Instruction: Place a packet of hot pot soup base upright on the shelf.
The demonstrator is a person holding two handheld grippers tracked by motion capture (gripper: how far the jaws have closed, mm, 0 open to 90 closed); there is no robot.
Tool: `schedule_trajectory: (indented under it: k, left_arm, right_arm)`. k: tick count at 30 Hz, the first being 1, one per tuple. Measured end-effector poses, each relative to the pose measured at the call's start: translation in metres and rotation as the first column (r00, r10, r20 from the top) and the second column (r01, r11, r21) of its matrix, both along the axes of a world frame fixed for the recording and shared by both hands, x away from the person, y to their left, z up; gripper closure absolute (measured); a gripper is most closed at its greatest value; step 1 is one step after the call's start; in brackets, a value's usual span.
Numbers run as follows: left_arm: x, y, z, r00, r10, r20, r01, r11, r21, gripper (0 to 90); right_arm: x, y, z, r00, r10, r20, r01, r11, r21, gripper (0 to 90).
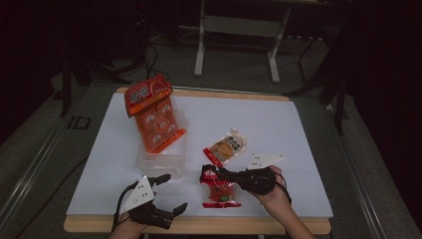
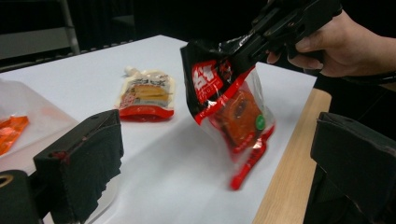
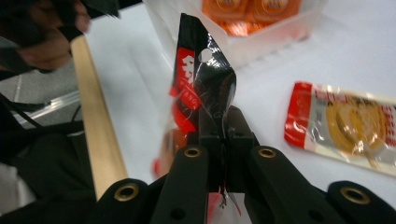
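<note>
In the high view the right gripper (image 1: pixel 206 173) has its jaws pinched shut on the black top edge of a red and black snack packet (image 1: pixel 219 191), which hangs from them down toward the near edge of the white table sheet (image 1: pixel 298 129); the left gripper (image 1: pixel 171 191) sits to the left of the packet with its jaws spread wide and nothing between them; just beyond its jaws stands a clear plastic tub (image 1: pixel 160 160) with a large orange multipack (image 1: pixel 155 112) leaning up out of it; a pale sauce pouch (image 1: pixel 226 148) lies flat just beyond the right gripper's jaws.

In the left gripper view the two black jaws stand far apart at either side; between and beyond them the packet (image 2: pixel 233 107) dangles tilted from the right gripper (image 2: pixel 261 39); its bottom seam is close to the sheet, though whether it touches I cannot tell; the pouch (image 2: pixel 147 95) lies farther off.

In the right gripper view the jaws meet tight on the packet (image 3: pixel 203 79), which rises straight above them; the pouch (image 3: pixel 348 123) lies to their right; the tub (image 3: pixel 275 35) stands beyond.
</note>
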State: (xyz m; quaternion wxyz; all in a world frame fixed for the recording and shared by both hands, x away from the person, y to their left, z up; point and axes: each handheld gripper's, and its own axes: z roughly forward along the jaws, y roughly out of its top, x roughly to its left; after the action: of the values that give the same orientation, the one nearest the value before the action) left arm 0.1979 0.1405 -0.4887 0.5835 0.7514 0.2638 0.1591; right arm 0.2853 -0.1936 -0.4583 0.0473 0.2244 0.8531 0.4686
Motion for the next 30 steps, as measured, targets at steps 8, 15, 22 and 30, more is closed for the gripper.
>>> schedule_trajectory:
  k: [8, 15, 22, 30]
  left_arm:
    - [0.005, -0.003, 0.012, 0.9993, -0.028, 0.022, 0.028, 0.9996, 0.000, 3.3]
    - [0.016, -0.010, 0.025, 0.9981, -0.059, 0.019, 0.059, 0.9982, 0.012, 4.8]
    - [0.031, -0.020, 0.037, 0.9948, -0.102, -0.008, 0.102, 0.9948, -0.008, 10.2]
    - [0.043, -0.033, 0.046, 0.9822, -0.188, -0.001, 0.188, 0.9820, 0.021, 21.5]
  right_arm:
    - [-0.006, -0.001, 0.016, 0.9994, 0.016, 0.030, -0.017, 0.999, 0.037, 89.3]
    - [-0.015, -0.002, 0.028, 0.9982, 0.033, 0.050, -0.036, 0.997, 0.062, 89.3]
    - [-0.023, -0.001, 0.037, 0.9959, 0.056, 0.071, -0.061, 0.995, 0.073, 89.2]
    - [-0.029, 0.001, 0.040, 0.9935, 0.082, 0.079, -0.088, 0.993, 0.075, 89.2]
